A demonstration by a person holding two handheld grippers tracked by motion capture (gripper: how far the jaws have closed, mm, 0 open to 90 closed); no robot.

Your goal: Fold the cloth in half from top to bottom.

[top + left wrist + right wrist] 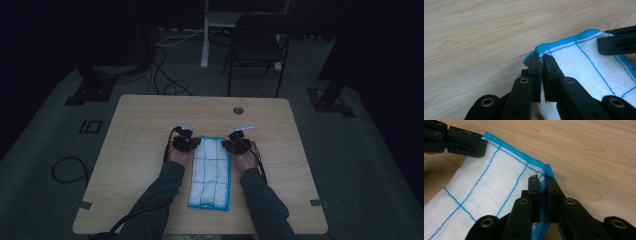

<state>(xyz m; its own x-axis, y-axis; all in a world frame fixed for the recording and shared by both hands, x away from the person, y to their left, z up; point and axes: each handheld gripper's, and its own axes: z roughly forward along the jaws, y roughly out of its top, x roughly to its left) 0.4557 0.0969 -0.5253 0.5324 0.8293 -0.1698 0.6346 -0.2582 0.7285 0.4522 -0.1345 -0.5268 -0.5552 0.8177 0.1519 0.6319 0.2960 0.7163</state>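
Note:
A white cloth (212,172) with blue grid lines and a blue hem lies folded lengthwise in the middle of the wooden table (135,150). My left gripper (188,143) is shut on the cloth's (584,67) far left corner; in the left gripper view the left gripper (540,60) pinches the blue edge between its jaws. My right gripper (234,145) is shut on the far right corner. In the right gripper view the right gripper (543,181) clamps the cloth's (489,185) blue hem, and the left gripper's jaw tip (464,143) shows at the other corner.
A dark folding chair (257,45) and a white table leg (205,35) stand beyond the table's far edge. Cables (167,75) trail over the dim floor. A round grommet hole (238,110) sits near the table's far edge. Bare wood lies on both sides of the cloth.

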